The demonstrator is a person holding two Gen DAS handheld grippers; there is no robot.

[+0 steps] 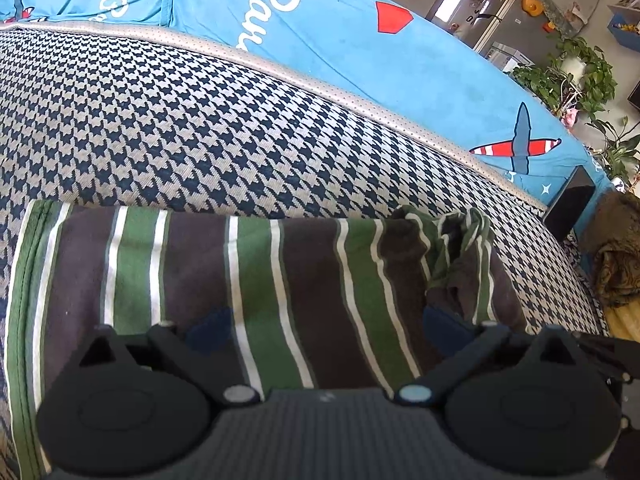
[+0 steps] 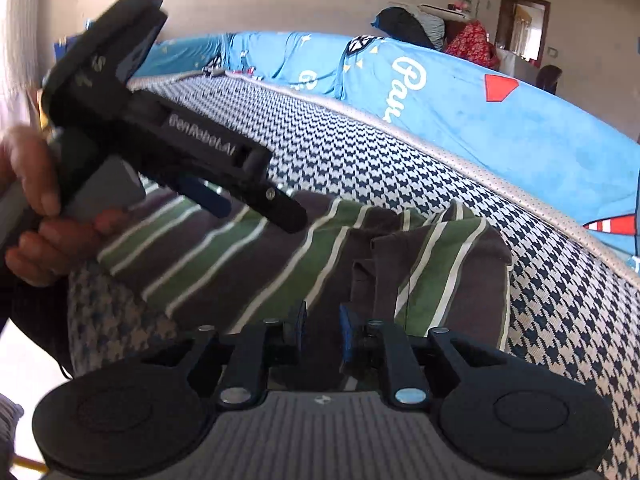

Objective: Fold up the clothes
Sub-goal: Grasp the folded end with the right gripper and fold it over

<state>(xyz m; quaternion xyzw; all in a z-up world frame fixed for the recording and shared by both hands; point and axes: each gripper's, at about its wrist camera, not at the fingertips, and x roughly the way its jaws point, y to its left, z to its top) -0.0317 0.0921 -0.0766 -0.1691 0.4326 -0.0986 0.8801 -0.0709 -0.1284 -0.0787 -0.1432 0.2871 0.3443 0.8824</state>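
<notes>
The right gripper's (image 2: 322, 330) jaws stand close together, blue pads nearly meeting; dark cloth fills the narrow gap, though whether the pads pinch it cannot be told from this view. The left gripper's (image 1: 326, 326) jaws stand wide open over the shirt (image 1: 248, 280), gripping nothing, its blue fingertips (image 1: 208, 328) resting on or just above the fabric. A hand (image 2: 36, 200) holds that gripper by its grey grip.

The shirt lies on the cushion (image 1: 180, 120), already gathered into a long, roughly rectangular band, so the fold looks well along. One end still bunches in a loose, crumpled knot (image 1: 456, 248) that wants tucking or smoothing, and a final fold in half may remain.

The shirt is soft knit, broad brown and green stripes edged with thin white lines, a stitched hem along one side. The cushion beneath is coarse woven houndstooth, navy on pale grey, bound with a dotted grey piping (image 1: 360, 100). Beyond it stretches a smooth, plush blue cover (image 1: 340, 52) printed with white script, a red shape and a striped aeroplane. Leafy houseplants (image 1: 576, 72) stand farther off.
</notes>
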